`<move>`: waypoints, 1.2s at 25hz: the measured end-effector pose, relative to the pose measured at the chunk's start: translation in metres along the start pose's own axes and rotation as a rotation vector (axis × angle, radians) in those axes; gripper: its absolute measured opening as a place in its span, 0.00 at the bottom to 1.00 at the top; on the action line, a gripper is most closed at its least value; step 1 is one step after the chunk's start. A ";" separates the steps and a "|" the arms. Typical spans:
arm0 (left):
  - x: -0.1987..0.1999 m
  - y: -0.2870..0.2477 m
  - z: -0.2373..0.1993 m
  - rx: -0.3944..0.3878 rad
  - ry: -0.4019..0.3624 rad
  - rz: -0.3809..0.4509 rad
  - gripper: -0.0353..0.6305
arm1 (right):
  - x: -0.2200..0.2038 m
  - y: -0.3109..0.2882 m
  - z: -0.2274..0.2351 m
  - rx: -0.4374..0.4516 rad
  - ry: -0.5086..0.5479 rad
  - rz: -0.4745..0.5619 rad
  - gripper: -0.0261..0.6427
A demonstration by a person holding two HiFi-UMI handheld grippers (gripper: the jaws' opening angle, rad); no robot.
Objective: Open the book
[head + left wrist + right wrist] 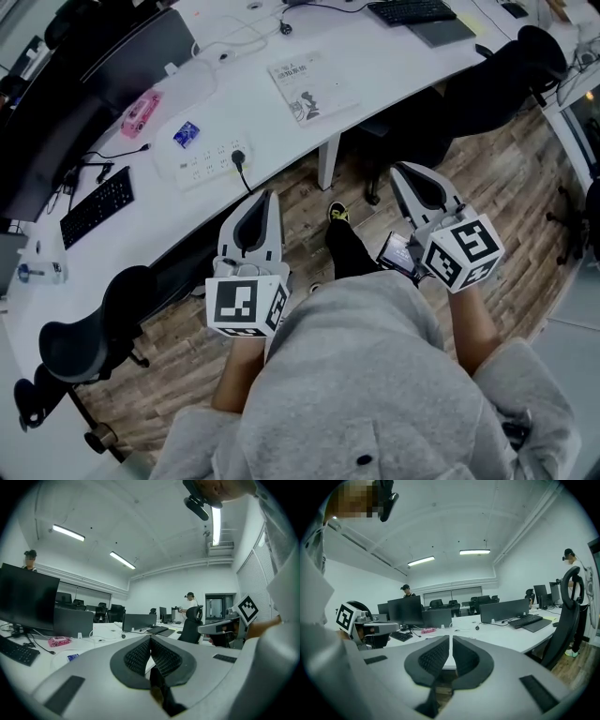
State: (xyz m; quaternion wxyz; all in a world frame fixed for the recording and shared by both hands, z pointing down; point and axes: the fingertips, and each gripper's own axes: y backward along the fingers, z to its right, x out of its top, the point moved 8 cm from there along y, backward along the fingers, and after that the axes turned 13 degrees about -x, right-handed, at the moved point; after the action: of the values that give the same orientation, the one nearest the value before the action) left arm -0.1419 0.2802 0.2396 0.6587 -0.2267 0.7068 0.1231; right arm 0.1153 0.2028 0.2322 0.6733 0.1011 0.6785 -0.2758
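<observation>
Three cameras: one high, two low
The head view looks steeply down on the white desk (281, 141), the left claw (269, 197) and the right claw (401, 171). Each claw view sits right behind its own jaws, faces level across that desk, and shows the other claw.

Past left claw (269, 195) and right claw (397, 171) — one book (312, 86), one power strip (208, 161), two keyboards (97, 207) (411, 10), one pink case (141, 112).

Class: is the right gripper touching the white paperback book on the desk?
Apart. The head view shows the right gripper above the wood-plank floor, short of the curved white desk; the white paperback book lies well up it.
</observation>
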 end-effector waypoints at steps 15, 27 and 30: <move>0.006 -0.090 -0.057 0.006 0.021 -0.059 0.07 | 0.008 -0.091 0.048 -0.004 -0.042 -0.064 0.10; -0.014 -0.187 -0.103 -0.030 0.079 -0.155 0.07 | -0.006 -0.177 0.093 -0.012 -0.094 -0.173 0.10; -0.015 -0.207 -0.112 -0.033 0.089 -0.172 0.07 | -0.006 -0.196 0.102 -0.007 -0.112 -0.192 0.10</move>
State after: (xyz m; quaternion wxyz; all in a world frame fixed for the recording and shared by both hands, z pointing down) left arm -0.1392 0.0504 0.2917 0.6311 -0.3025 0.7111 0.0677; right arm 0.1042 -0.0099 0.2908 0.6810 0.0178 0.6473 -0.3420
